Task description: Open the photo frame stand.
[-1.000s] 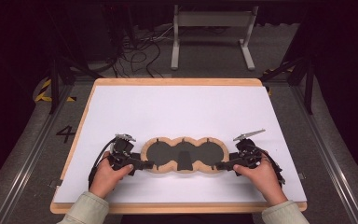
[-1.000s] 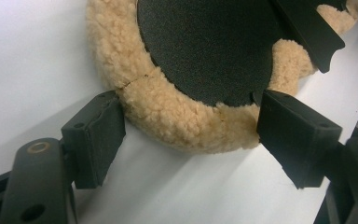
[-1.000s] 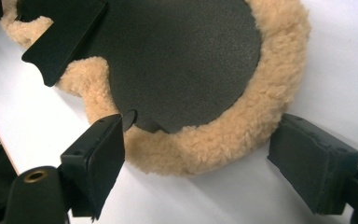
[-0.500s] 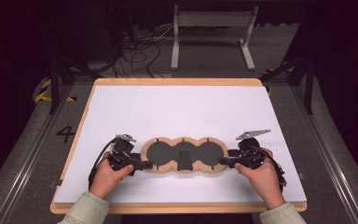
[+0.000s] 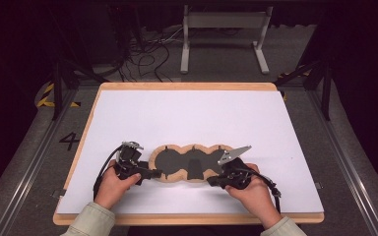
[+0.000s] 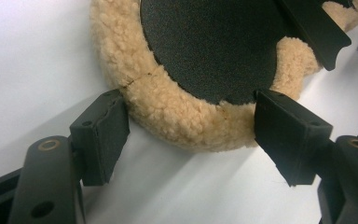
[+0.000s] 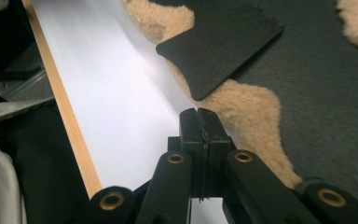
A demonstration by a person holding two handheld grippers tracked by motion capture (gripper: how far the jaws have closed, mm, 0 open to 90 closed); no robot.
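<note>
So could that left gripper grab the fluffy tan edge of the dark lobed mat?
Probably yes: the left gripper is open, its jaws either side of the fleece rim, nothing between.

Loads of open room on the counter [image 5: 187,118]: the whole far half up to the far edge is bare white, and both the left and right edges have free strips too. Only real obstacle is the fleece-edged pad [image 5: 189,162] lying flat near the near edge, roughly centred. The left gripper [image 5: 145,173] sits at its left end, jaws spread around the fleece rim; the right gripper [image 5: 215,181] sits at its right end, jaws pressed together beside the rim.
</note>
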